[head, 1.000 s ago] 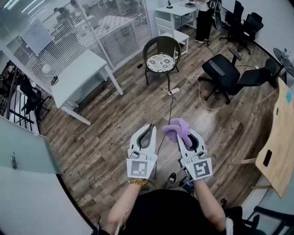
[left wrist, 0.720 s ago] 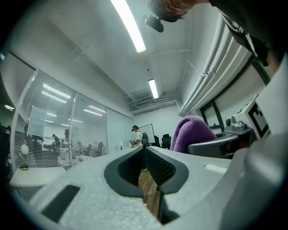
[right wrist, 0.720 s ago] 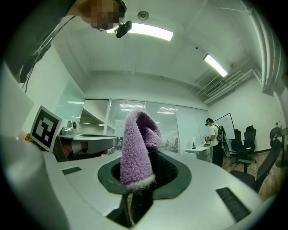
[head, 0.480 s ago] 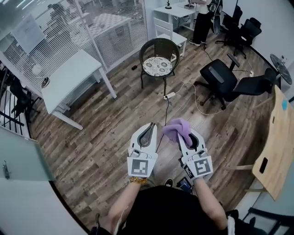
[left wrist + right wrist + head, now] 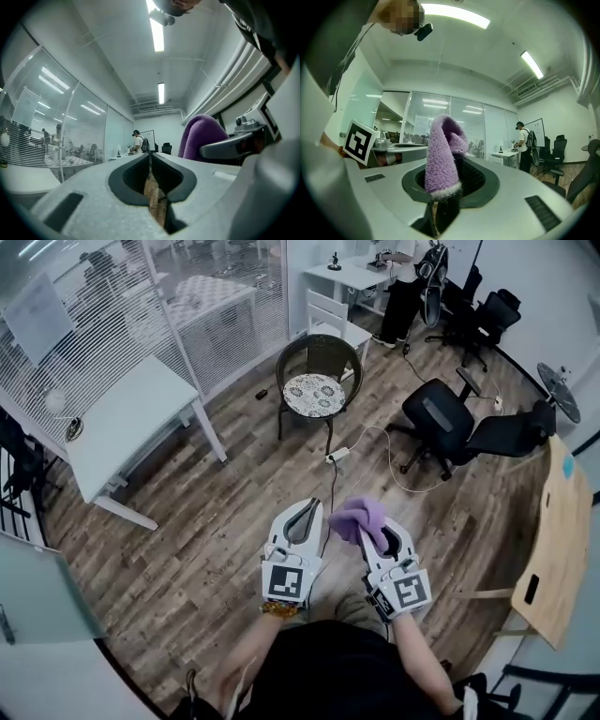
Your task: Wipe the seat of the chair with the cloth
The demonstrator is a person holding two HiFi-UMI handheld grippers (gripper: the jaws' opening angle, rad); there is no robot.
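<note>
— What is changed over the last second?
— The chair [image 5: 316, 379] is seen lower and closer in the head view, so ground is being covered. It is kept well apart from both grippers.
— And the cloth?
— The purple cloth [image 5: 361, 517] is pinched in the right gripper [image 5: 375, 532] and draped over its tips. The left gripper [image 5: 306, 506] is pressed together on nothing.
— The seat?
— The patterned seat [image 5: 314, 395] is not yet touched; wiping is judged to be ahead.

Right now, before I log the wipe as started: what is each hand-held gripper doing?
Left hand-held gripper: closed, holding nothing.
Right hand-held gripper: closed on the purple cloth.
</note>
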